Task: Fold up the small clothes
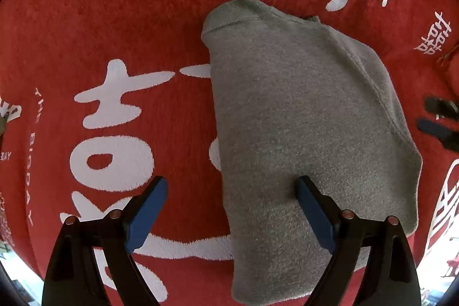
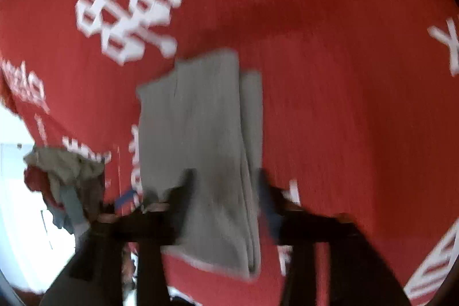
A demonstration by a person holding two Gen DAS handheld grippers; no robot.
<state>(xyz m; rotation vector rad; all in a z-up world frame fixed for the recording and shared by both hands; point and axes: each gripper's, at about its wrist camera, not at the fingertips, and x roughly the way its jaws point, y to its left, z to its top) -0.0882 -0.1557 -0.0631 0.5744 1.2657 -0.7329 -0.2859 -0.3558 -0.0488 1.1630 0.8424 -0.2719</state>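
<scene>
Item one: a folded grey knit garment of soft fleecy cloth (image 1: 301,134), lying flat on a red woven cloth with large white characters (image 1: 114,27) that covers the bench. We see a ribbed hem at its far end and a seam running down one side.

Item two: the left tongs (image 1: 231,217), black arms with blue pads, pointing steeply down over the near end of the garment. We find them spread wide with nothing gripped; one blue pad (image 1: 314,215) stands over the grey knit, the other over the red cloth just beside the garment's edge, so that edge lies between them.

Item three: the right tongs (image 2: 226,191), much blurred in their own view. We see them parted, with the near end of the folded garment (image 2: 200,134) between them; whether the pads touch it we cannot tell. From the left view, their dark tips (image 1: 441,119) show at the far side of the garment.

Item four: a loose heap of mixed clothes in beige, red and blue (image 2: 63,177), lying to one side of the right tongs, well apart from the folded piece.
</scene>
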